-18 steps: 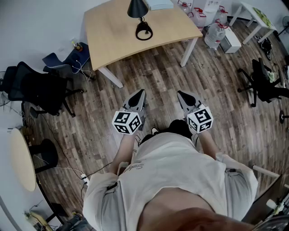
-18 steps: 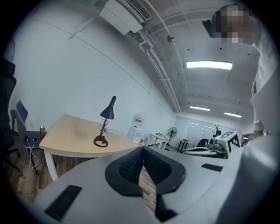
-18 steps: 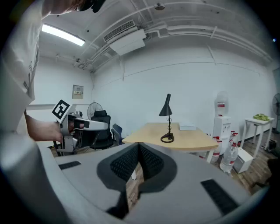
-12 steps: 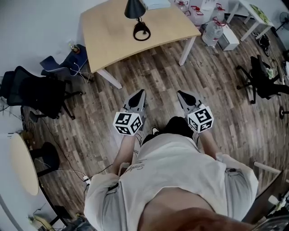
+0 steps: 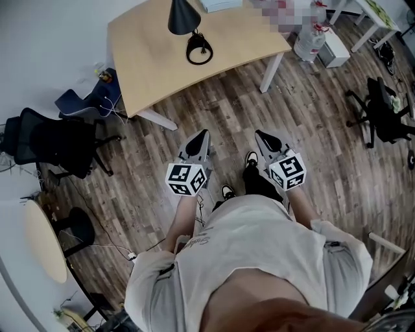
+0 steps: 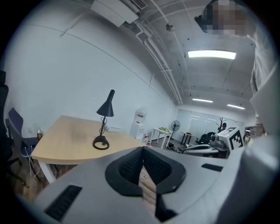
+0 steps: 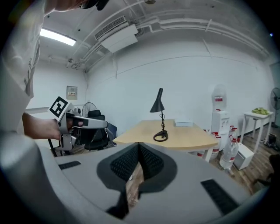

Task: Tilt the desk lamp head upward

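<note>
A black desk lamp (image 5: 188,29) stands at the far edge of the light wooden desk (image 5: 155,71), its cone head (image 5: 182,16) pointing down over the ring base (image 5: 199,50). Both grippers are held over the floor, well short of the desk. My left gripper (image 5: 202,134) and right gripper (image 5: 261,135) are shut with nothing between the jaws. The left gripper view shows the lamp (image 6: 104,124) far ahead beyond the shut left gripper (image 6: 142,151). In the right gripper view the lamp (image 7: 159,118) stands beyond the shut right gripper (image 7: 139,145).
A white box (image 5: 220,5) lies on the desk behind the lamp. Black office chairs stand at the left (image 5: 48,139) and right (image 5: 386,120). Water bottles (image 5: 310,40) sit right of the desk. A round table (image 5: 42,240) is at the left edge.
The desk and lamp have slid left in the head view and a foot has stepped forward between the grippers. Both grippers stay shut in about the same place.
</note>
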`<action>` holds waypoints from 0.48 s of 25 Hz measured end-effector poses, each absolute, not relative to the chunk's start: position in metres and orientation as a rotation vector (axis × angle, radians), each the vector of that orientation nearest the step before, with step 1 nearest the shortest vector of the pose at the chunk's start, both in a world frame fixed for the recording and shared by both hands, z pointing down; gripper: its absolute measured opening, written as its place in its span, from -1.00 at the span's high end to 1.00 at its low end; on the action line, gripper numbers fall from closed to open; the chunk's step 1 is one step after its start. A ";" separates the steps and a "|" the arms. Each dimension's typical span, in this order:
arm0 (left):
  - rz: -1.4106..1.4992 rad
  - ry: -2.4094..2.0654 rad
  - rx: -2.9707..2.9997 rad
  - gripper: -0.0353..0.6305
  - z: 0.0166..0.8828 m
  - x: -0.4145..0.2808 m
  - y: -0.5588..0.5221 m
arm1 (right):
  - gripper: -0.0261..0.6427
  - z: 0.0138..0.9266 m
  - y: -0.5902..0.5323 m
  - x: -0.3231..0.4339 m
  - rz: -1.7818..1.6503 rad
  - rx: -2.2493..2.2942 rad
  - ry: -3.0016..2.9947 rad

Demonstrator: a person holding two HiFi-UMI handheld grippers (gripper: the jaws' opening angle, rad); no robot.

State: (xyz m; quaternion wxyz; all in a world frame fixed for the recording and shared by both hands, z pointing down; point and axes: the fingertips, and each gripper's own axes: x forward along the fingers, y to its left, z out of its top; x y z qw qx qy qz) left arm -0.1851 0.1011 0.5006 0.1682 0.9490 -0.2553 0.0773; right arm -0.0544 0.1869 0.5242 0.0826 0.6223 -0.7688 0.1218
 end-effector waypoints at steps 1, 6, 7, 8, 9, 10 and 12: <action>0.230 -0.729 2.695 0.85 0.501 -0.175 0.094 | 0.94 0.527 0.178 -0.044 0.382 1.853 -2.302; 0.285 -0.726 2.710 0.85 0.507 -0.120 0.055 | 0.94 0.530 0.128 0.009 0.374 1.821 -2.350; 0.283 -0.734 2.713 0.85 0.505 -0.108 0.046 | 0.94 0.531 0.117 0.021 0.370 1.813 -2.360; 0.278 -0.743 2.715 0.85 0.503 -0.096 0.036 | 0.94 0.531 0.105 0.033 0.363 1.805 -2.369; 0.273 -0.754 2.717 0.85 0.500 -0.085 0.027 | 0.94 0.532 0.093 0.044 0.353 1.799 -2.377; 0.272 -0.763 2.718 0.85 0.498 -0.076 0.019 | 0.94 0.533 0.082 0.054 0.346 1.793 -2.384; 0.281 -0.785 2.720 0.85 0.495 -0.063 0.007 | 0.94 0.533 0.064 0.069 0.344 1.776 -2.403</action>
